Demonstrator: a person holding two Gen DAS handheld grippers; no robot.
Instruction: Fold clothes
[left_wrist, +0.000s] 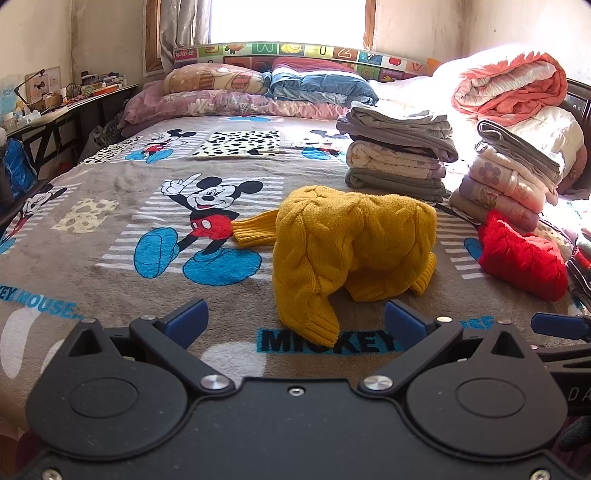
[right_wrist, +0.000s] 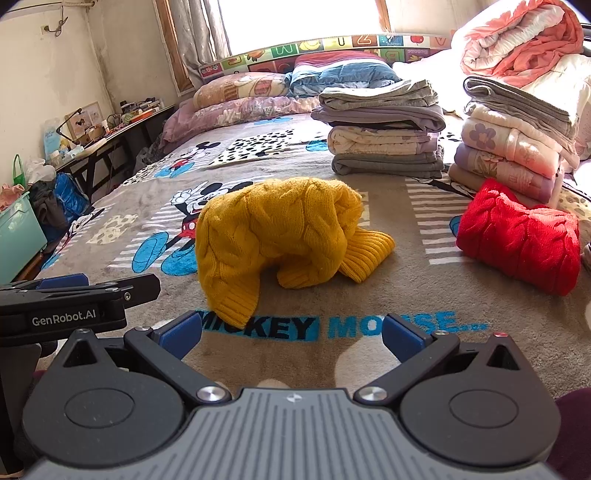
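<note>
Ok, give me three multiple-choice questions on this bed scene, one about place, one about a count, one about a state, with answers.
1. Where does the red sweater lie relative to the yellow sweater?
A. to its right
B. to its left
C. under it

2. How many folded clothes stacks stand behind the sweaters?
A. one
B. two
C. four

3. What state is the yellow sweater in?
A. crumpled
B. neatly folded
C. hanging

Answers: 1 A, red lies right of yellow in both views. 2 B, two stacks stand side by side. 3 A, it sits humped, sleeves sprawling.

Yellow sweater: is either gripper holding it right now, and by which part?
Nothing is held. Both the left gripper and right gripper have open jaws, short of the yellow sweater heaped on the bed.
</note>
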